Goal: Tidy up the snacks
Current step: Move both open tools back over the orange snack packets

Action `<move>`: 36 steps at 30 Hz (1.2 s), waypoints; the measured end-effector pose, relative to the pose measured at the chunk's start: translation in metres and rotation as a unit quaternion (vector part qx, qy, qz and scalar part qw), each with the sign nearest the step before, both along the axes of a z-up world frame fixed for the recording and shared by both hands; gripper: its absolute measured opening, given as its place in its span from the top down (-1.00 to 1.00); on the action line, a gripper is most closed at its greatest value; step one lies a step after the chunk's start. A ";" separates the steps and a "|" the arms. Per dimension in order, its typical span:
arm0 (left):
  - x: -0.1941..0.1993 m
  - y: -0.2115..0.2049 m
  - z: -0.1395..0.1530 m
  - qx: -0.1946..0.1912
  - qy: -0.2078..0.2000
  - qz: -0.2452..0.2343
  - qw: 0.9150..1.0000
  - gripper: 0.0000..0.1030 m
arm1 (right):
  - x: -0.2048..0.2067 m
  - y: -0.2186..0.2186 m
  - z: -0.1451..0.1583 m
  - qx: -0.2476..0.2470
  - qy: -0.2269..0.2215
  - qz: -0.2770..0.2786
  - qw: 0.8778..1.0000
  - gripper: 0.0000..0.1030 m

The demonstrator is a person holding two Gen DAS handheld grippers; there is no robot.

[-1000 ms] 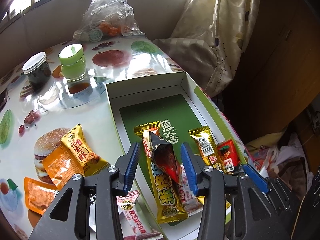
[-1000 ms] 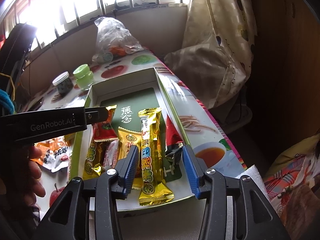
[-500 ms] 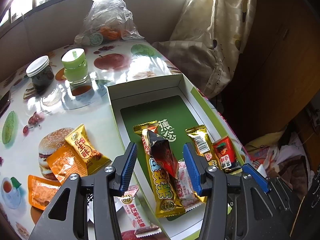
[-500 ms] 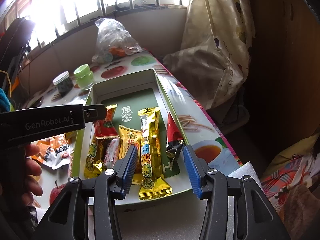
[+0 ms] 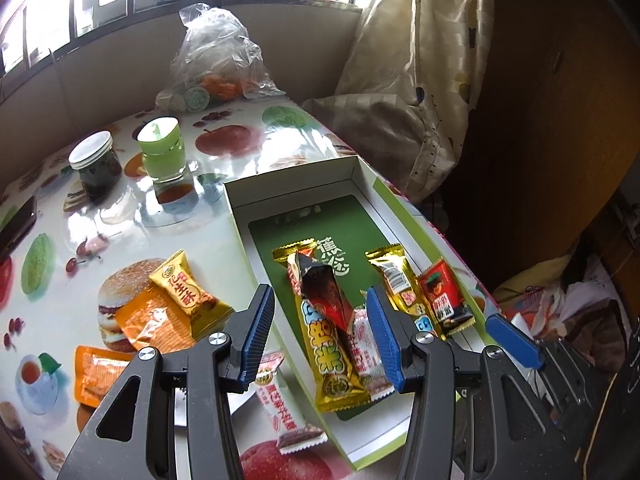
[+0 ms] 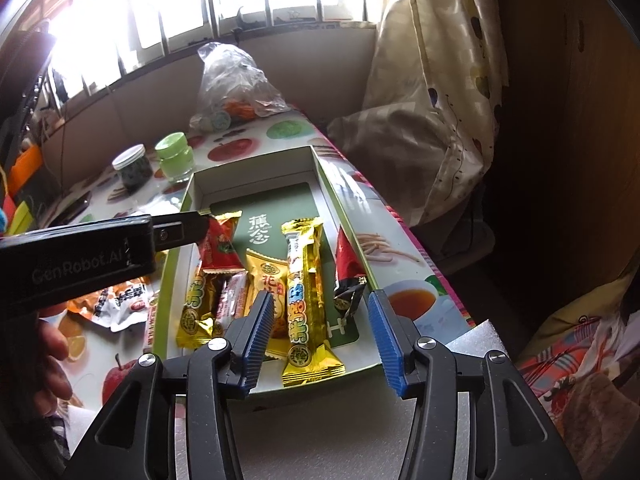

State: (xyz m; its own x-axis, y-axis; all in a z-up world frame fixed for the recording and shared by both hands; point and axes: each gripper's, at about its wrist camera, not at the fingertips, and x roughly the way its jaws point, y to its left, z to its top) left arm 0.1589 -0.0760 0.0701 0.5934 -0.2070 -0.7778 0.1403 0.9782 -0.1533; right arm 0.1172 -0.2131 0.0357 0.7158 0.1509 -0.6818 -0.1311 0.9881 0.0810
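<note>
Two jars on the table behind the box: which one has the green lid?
The jar with pale green contents, the one nearer the box. Its lid is light green; the dark jar beside it, farther from the box, has a white lid.

Shiny gold foil snack bar [image 6: 307, 300] lies in a matt white-and-green cardboard box [image 5: 280, 180]; glossy fruit-printed plastic tablecloth [image 5: 132, 248] mirrors light beside crinkled clear plastic bag [image 5: 218, 60].

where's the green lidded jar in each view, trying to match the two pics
Left wrist view: the green-lidded jar stands upper left, on the table beyond the box's far left corner, right of a white-lidded jar.
Right wrist view: the same jar is upper left of centre, just past that box corner.
Shared landmark: the clear plastic bag by the window wall.
</note>
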 end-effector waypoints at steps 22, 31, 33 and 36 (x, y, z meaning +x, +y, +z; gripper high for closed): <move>-0.044 0.039 -0.003 0.011 -0.012 0.030 0.999 0.04 | -0.020 0.027 0.007 0.000 -0.017 0.029 0.999 0.01; -0.061 0.079 -0.010 -0.002 -0.005 0.061 0.998 0.04 | -0.025 0.043 0.009 0.012 -0.016 0.052 0.998 0.01; -0.064 0.091 -0.012 -0.001 -0.003 0.074 0.997 0.04 | -0.024 0.047 0.009 0.009 -0.016 0.058 0.998 0.01; -0.067 0.107 -0.016 -0.004 0.001 0.090 0.996 0.04 | -0.023 0.055 0.008 0.015 -0.011 0.070 0.997 0.01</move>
State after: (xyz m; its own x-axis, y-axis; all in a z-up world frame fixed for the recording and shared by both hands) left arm 0.0915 0.0307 0.0543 0.6203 -0.1036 -0.7775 -0.0377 0.9862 -0.1615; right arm 0.0943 -0.1578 0.0441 0.7017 0.2699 -0.6593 -0.2692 0.9573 0.1054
